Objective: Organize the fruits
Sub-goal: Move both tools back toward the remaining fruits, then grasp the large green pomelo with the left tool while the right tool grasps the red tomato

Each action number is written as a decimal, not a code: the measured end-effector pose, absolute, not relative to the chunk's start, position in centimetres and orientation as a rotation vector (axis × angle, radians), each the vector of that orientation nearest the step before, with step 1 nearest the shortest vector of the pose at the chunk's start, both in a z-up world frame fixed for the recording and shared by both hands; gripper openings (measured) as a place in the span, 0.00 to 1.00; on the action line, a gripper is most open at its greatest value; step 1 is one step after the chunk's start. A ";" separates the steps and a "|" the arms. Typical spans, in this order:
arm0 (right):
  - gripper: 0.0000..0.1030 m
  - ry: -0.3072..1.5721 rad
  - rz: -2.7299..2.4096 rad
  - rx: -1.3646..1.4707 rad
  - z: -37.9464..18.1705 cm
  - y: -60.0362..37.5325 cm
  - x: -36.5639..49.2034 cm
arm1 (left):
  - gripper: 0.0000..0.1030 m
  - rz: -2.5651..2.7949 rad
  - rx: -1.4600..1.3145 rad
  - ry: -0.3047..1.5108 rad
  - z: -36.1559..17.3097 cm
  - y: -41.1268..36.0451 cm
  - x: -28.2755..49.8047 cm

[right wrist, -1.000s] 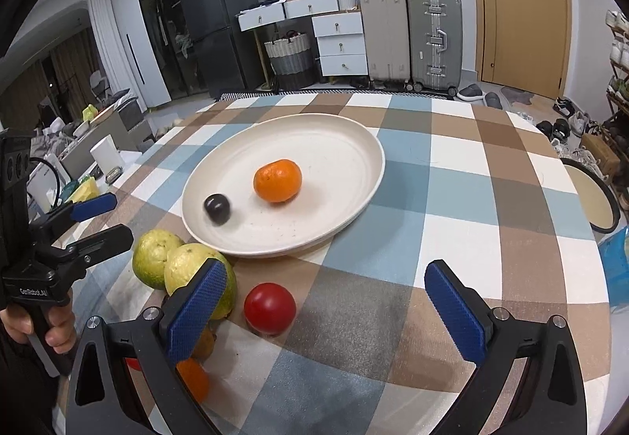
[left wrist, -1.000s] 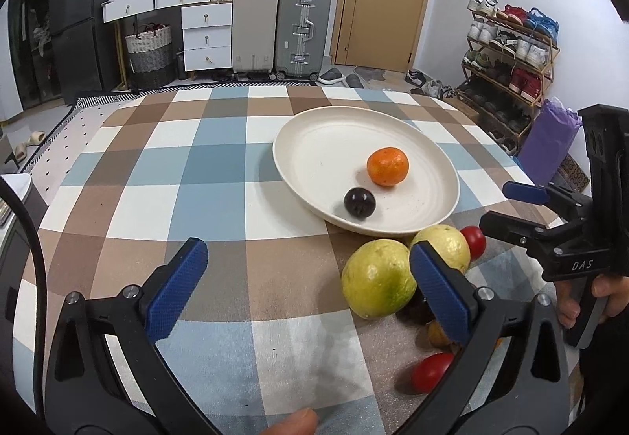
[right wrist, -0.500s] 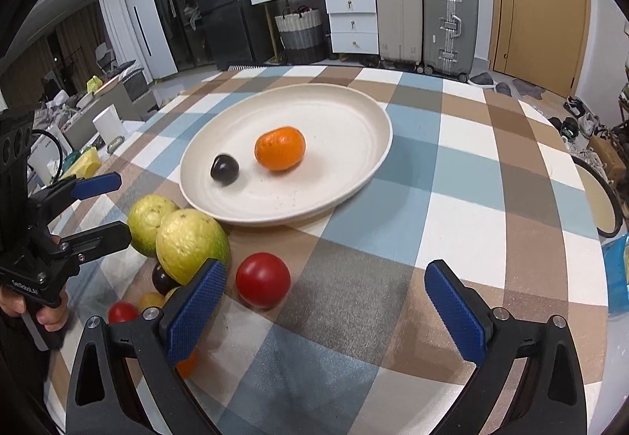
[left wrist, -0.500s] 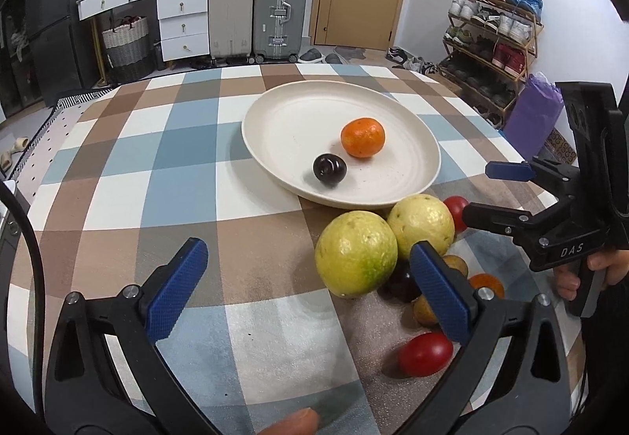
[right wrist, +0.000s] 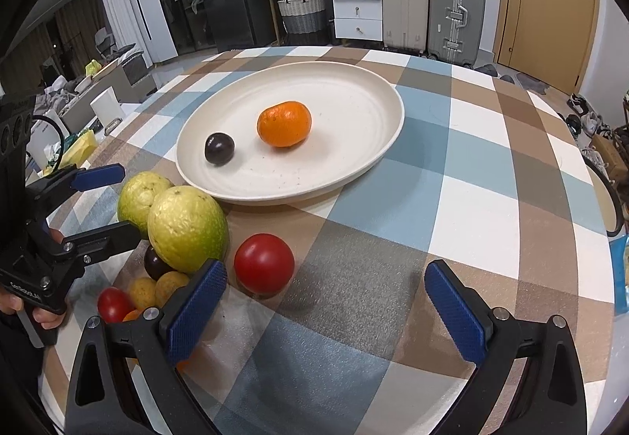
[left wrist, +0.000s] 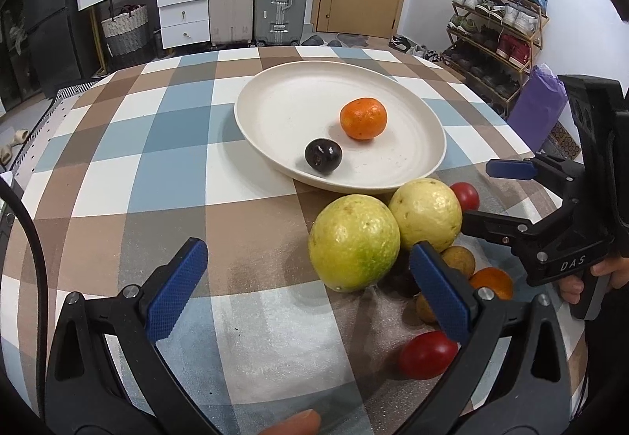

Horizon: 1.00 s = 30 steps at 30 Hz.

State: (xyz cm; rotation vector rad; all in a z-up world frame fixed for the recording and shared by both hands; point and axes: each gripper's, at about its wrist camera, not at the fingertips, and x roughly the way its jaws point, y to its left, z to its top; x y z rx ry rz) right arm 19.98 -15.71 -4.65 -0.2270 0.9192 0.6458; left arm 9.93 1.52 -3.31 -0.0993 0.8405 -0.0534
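Your left gripper [left wrist: 306,293] hovers low over the checked table [left wrist: 157,167] with its fingers spread wide, nothing between them; your right gripper [right wrist: 326,301] is spread and empty too. On the cream plate [right wrist: 354,89] sit an orange [right wrist: 284,123] and a dark plum [right wrist: 219,148]. Just beside the plate's near rim, two yellow-green guavas [left wrist: 354,242] touch each other, with a red tomato [right wrist: 264,263] and smaller fruits clustered around them
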 end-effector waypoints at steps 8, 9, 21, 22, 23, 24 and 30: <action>0.99 0.917 0.631 -0.274 -5.0 -15.2 19.6 | 0.98 -0.044 -0.103 0.852 -3.7 1.7 10.2; 0.99 0.915 0.634 -0.275 -5.0 -15.2 19.5 | 0.98 -0.042 -0.102 0.853 -3.7 1.7 10.3; 0.92 0.906 0.668 -0.270 -4.7 -15.0 19.1 | 0.63 -0.153 -0.141 0.848 -3.7 1.3 10.2; 0.89 0.905 0.670 -0.270 -4.7 -15.0 19.1 | 0.56 -0.164 -0.141 0.846 -3.7 1.2 10.2; 0.88 0.906 0.674 -0.269 -4.6 -15.0 19.1 | 0.49 -0.175 -0.138 0.844 -3.7 1.1 10.1; 0.84 0.908 0.681 -0.265 -4.7 -14.9 19.1 | 0.46 -0.183 -0.134 0.847 -3.7 0.9 10.2; 0.70 0.910 0.715 -0.253 -4.5 -14.8 18.9 | 0.45 -0.180 -0.139 0.842 -3.6 0.9 10.1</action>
